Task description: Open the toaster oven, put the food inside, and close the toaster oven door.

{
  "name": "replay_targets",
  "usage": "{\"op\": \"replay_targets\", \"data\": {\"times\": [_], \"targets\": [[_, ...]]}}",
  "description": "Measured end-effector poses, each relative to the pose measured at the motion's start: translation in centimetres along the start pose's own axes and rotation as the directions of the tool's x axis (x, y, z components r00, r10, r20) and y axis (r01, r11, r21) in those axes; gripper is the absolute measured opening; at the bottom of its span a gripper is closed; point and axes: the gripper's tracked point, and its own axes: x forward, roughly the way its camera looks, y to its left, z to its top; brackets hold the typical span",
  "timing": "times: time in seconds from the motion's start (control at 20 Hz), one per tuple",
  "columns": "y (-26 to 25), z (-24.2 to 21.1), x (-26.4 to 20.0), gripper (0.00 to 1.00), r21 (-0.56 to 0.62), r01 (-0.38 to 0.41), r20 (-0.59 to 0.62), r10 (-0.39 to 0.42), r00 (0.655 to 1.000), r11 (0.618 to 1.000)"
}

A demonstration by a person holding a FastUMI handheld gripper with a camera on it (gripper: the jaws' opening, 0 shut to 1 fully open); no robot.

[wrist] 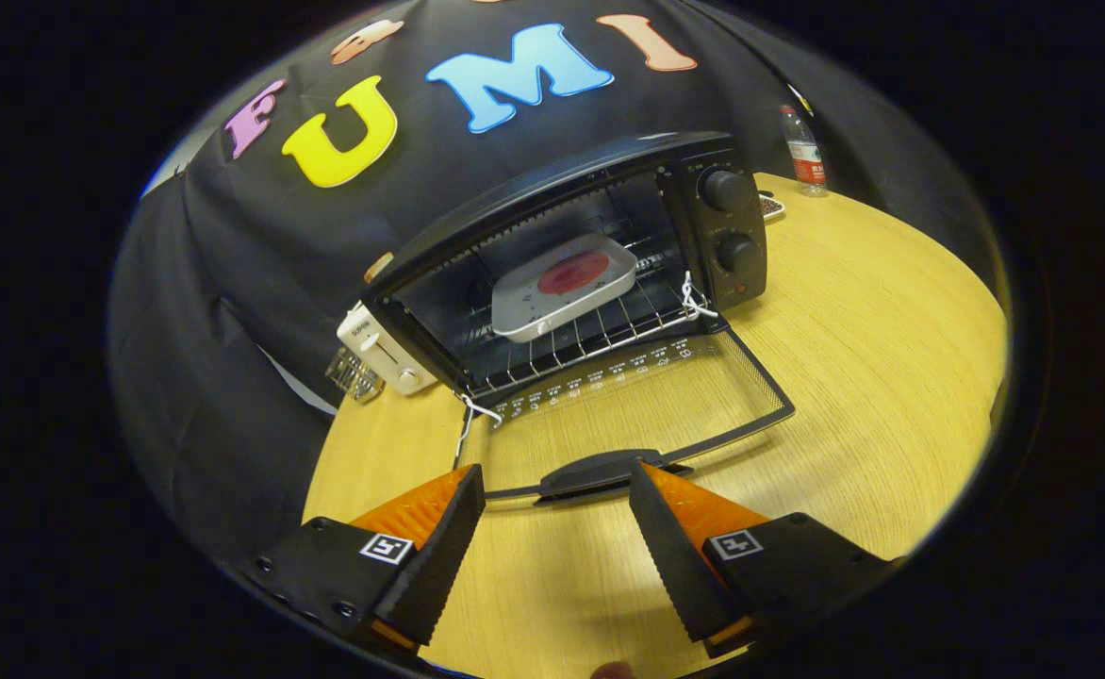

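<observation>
The black toaster oven point(600, 179) stands on the wooden table with its glass door point(647, 401) folded down flat toward me. On the wire rack inside rests a white tray point(562, 288) holding a round red piece of food point(573, 272). The door's black handle point(600, 474) lies at the door's near edge, just ahead of and between my fingertips. My gripper point(557, 481) is open, its fingers on either side of the handle without pressing it.
A small white appliance point(378, 349) sits beside the oven's left side, with a clear rack next to it. A plastic bottle point(804, 151) stands at the far right of the table point(892, 339). Two knobs point(727, 189) front the oven's right panel.
</observation>
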Motion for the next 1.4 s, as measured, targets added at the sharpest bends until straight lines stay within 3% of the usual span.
{"op": "replay_targets", "data": {"times": [0.3, 1.05, 1.4], "targets": [[-2.1, -2.9, 0.7, 0.98, -0.162, 0.074, -0.074, -0.086, 0.994, 0.984], [-3.8, -3.6, 3.7, 0.97, -0.301, 0.193, -0.102, -0.233, 0.967, 0.934], [-3.1, -2.8, 2.6, 0.97, -0.293, 0.198, -0.074, -0.229, 0.971, 0.935]]}}
